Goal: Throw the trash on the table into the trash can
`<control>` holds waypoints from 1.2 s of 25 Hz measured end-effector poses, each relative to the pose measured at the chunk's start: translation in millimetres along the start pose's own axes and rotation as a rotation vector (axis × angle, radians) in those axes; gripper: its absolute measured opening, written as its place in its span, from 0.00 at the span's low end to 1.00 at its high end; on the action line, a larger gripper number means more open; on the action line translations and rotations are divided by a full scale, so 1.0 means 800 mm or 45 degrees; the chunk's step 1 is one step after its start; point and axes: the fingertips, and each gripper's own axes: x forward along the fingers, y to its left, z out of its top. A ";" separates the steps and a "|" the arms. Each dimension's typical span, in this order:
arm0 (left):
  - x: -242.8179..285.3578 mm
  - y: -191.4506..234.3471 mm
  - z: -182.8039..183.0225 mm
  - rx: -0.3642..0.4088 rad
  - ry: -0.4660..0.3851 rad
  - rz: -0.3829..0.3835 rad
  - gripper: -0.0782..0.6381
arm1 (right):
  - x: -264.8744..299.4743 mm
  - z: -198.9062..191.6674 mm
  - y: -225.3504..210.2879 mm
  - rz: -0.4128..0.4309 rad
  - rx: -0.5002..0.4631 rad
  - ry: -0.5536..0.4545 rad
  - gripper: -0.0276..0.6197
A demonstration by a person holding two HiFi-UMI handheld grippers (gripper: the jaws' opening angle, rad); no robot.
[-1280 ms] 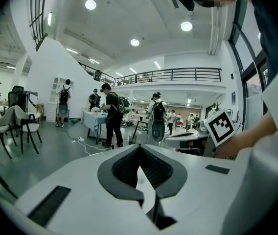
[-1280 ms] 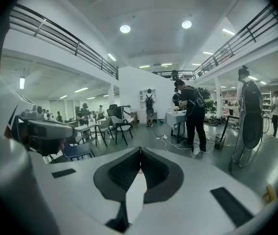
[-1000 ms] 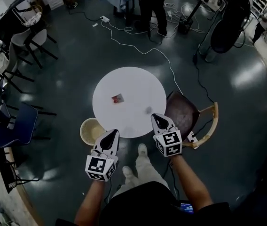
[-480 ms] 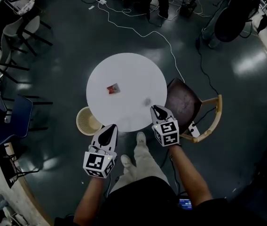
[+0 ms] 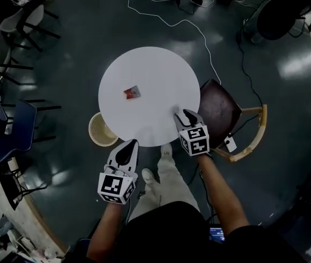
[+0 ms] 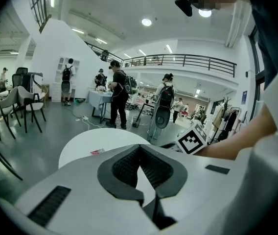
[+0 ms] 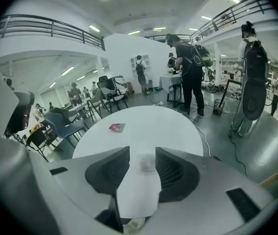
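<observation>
A small red wrapper (image 5: 132, 92) lies left of centre on the round white table (image 5: 155, 70). It also shows in the left gripper view (image 6: 97, 152) and the right gripper view (image 7: 116, 127). A small pale crumpled scrap (image 7: 147, 162) lies on the table near its right front edge. My right gripper (image 5: 185, 114) hangs over that scrap with its jaws just opened; the scrap shows in the gap between them (image 7: 142, 153), untouched. My left gripper (image 5: 130, 145) is shut and empty, off the table's front edge, beside the beige trash can (image 5: 102, 129).
A brown wooden chair (image 5: 221, 119) stands against the table's right side. A blue chair (image 5: 13, 133) and dark chairs (image 5: 18, 32) stand at the left. White cables (image 5: 188, 21) run over the floor beyond the table. Several people (image 6: 119, 94) stand far behind it.
Both grippers have sunk. The right one has closed in on the pale scrap at the table's edge and its jaws have parted. The left one has dropped back from the table, still shut.
</observation>
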 end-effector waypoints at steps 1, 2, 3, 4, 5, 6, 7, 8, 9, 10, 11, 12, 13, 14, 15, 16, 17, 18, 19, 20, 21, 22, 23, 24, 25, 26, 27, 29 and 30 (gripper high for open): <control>0.002 0.001 -0.004 -0.005 0.008 0.003 0.12 | 0.009 -0.005 -0.003 0.002 0.002 0.015 0.30; 0.004 0.002 -0.007 -0.009 0.015 0.006 0.12 | 0.017 -0.010 -0.005 0.004 0.004 0.031 0.32; 0.006 0.002 -0.011 -0.012 0.022 0.008 0.12 | 0.026 -0.015 -0.007 0.005 0.004 0.046 0.35; 0.008 0.003 -0.014 -0.015 0.028 0.010 0.12 | 0.034 -0.020 -0.009 0.006 0.004 0.062 0.37; 0.010 0.003 -0.017 -0.018 0.033 0.012 0.12 | 0.043 -0.025 -0.011 0.006 0.004 0.079 0.37; 0.012 0.004 -0.020 -0.022 0.038 0.015 0.12 | 0.051 -0.030 -0.012 0.008 0.004 0.097 0.38; 0.014 0.004 -0.022 -0.025 0.042 0.017 0.12 | 0.058 -0.036 -0.012 0.010 0.001 0.115 0.39; 0.015 0.005 -0.024 -0.028 0.046 0.021 0.12 | 0.065 -0.041 -0.012 0.012 -0.005 0.132 0.39; 0.017 0.006 -0.026 -0.030 0.051 0.024 0.12 | 0.071 -0.046 -0.012 0.011 -0.014 0.149 0.39; 0.018 0.007 -0.028 -0.032 0.056 0.027 0.12 | 0.076 -0.049 -0.012 0.007 -0.022 0.162 0.39; 0.019 0.009 -0.030 -0.034 0.062 0.030 0.12 | 0.080 -0.052 -0.014 0.001 -0.029 0.172 0.39; 0.021 0.010 -0.032 -0.035 0.068 0.033 0.12 | 0.085 -0.053 -0.016 -0.007 -0.034 0.176 0.39; 0.022 0.011 -0.033 -0.038 0.072 0.036 0.12 | 0.089 -0.053 -0.018 -0.015 -0.037 0.177 0.39; 0.023 0.013 -0.034 -0.040 0.075 0.040 0.12 | 0.093 -0.053 -0.020 -0.023 -0.040 0.177 0.39; 0.023 0.015 -0.035 -0.043 0.076 0.045 0.12 | 0.097 -0.053 -0.022 -0.030 -0.042 0.181 0.39; 0.024 0.016 -0.035 -0.046 0.076 0.049 0.12 | 0.100 -0.054 -0.024 -0.036 -0.042 0.191 0.39; 0.025 0.018 -0.035 -0.050 0.077 0.053 0.12 | 0.102 -0.055 -0.026 -0.042 -0.041 0.200 0.39; 0.026 0.019 -0.035 -0.052 0.078 0.056 0.12 | 0.104 -0.055 -0.027 -0.045 -0.042 0.204 0.39; 0.027 0.021 -0.035 -0.054 0.079 0.058 0.12 | 0.106 -0.055 -0.028 -0.046 -0.046 0.202 0.39; 0.029 0.022 -0.035 -0.055 0.080 0.061 0.12 | 0.107 -0.055 -0.029 -0.045 -0.049 0.200 0.38; 0.030 0.023 -0.035 -0.056 0.080 0.064 0.12 | 0.108 -0.055 -0.029 -0.043 -0.049 0.200 0.37; 0.031 0.025 -0.034 -0.059 0.079 0.068 0.12 | 0.108 -0.056 -0.030 -0.043 -0.046 0.201 0.35; 0.033 0.026 -0.033 -0.062 0.078 0.072 0.12 | 0.109 -0.057 -0.030 -0.044 -0.043 0.201 0.33; 0.034 0.027 -0.032 -0.066 0.078 0.075 0.12 | 0.110 -0.057 -0.031 -0.046 -0.041 0.202 0.31; 0.035 0.027 -0.031 -0.069 0.077 0.078 0.12 | 0.110 -0.057 -0.031 -0.048 -0.041 0.205 0.30; 0.037 0.028 -0.030 -0.069 0.075 0.079 0.12 | 0.109 -0.057 -0.031 -0.048 -0.043 0.210 0.29; 0.038 0.028 -0.030 -0.069 0.074 0.079 0.12 | 0.109 -0.056 -0.031 -0.046 -0.047 0.215 0.28; 0.041 0.030 -0.030 -0.068 0.073 0.083 0.12 | 0.109 -0.054 -0.032 -0.043 -0.056 0.219 0.26; 0.043 0.030 -0.029 -0.069 0.072 0.084 0.12 | 0.109 -0.053 -0.034 -0.044 -0.059 0.219 0.25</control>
